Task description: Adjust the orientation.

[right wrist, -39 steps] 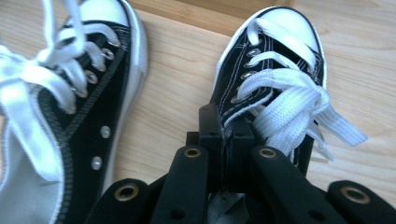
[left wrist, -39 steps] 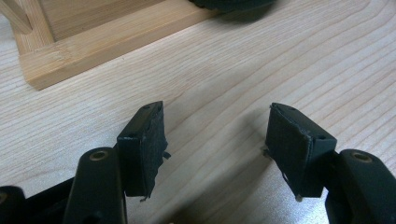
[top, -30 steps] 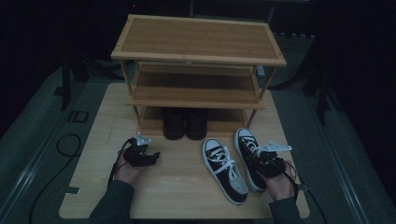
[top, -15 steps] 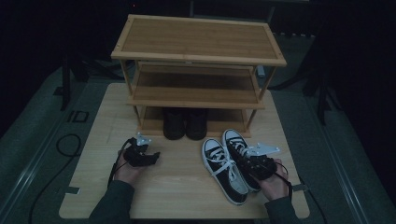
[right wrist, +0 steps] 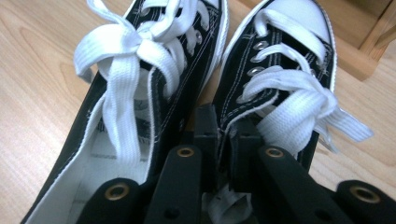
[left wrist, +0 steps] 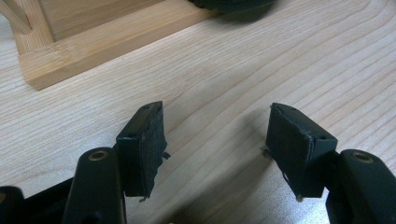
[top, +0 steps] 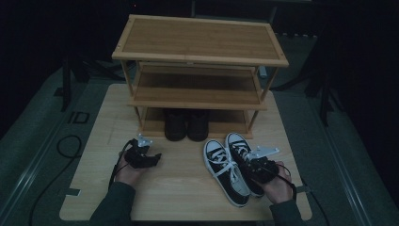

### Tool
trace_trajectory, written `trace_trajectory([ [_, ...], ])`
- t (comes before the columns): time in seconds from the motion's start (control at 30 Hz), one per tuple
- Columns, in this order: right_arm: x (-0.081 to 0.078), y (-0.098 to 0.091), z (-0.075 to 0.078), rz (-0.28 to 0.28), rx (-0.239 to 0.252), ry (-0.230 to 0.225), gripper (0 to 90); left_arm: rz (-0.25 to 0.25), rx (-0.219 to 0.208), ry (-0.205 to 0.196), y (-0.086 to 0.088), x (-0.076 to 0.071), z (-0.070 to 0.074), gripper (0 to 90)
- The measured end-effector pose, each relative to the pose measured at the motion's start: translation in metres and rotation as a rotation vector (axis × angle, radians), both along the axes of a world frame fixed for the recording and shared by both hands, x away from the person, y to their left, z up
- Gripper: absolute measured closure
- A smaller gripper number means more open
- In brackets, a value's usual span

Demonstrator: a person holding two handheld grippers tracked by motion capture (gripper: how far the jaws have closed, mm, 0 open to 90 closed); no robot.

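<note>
While my right tool (right wrist: pixel 224 133) pinches the inner side wall of the right black canvas sneaker with white laces (right wrist: pixel 280 70), its jaws have just been easing apart. That sneaker sits beside its twin (top: pixel 226 172) on the pale wooden counter (top: pixel 188 188), before a bamboo shoe rack (top: pixel 200 56). My left tool (left wrist: pixel 217 140) rests open, empty. No readable writing.

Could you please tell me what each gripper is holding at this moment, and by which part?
The right gripper pinches the inner side wall of the right-hand black canvas sneaker with white laces, though its jaws have just been easing open. The left gripper holds nothing.
</note>
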State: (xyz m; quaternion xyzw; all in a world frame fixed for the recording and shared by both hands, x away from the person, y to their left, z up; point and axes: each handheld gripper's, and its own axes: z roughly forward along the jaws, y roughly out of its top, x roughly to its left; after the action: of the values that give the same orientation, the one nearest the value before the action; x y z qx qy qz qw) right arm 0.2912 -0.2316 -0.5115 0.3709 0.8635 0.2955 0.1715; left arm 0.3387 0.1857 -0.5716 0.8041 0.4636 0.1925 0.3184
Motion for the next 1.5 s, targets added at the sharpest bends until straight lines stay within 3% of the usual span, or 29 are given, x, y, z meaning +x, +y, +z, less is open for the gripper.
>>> trace_trajectory([
  [0.23,-0.002,0.001,0.004,0.003,-0.021,0.037,74.6,-0.001,-0.002,-0.002,0.000,0.000,0.000,37.6],
  [0.53,-0.007,0.000,0.011,0.024,-0.029,0.044,59.6,-0.001,-0.003,-0.002,0.000,0.000,0.000,37.4],
  [0.77,-0.008,-0.003,0.014,0.030,0.002,0.065,51.4,-0.002,-0.002,-0.002,0.000,0.000,0.000,37.4],
  [1.0,-0.012,0.001,0.013,0.044,0.016,0.086,37.8,0.000,-0.002,-0.003,-0.001,0.000,0.000,37.3],
  [1.3,-0.012,0.008,0.003,0.003,0.031,0.091,35.3,-0.001,-0.003,-0.003,-0.001,0.000,0.000,37.1],
  [1.5,-0.010,0.012,-0.004,-0.040,0.031,0.101,41.3,0.000,-0.002,-0.003,-0.001,0.000,0.000,37.1],
])
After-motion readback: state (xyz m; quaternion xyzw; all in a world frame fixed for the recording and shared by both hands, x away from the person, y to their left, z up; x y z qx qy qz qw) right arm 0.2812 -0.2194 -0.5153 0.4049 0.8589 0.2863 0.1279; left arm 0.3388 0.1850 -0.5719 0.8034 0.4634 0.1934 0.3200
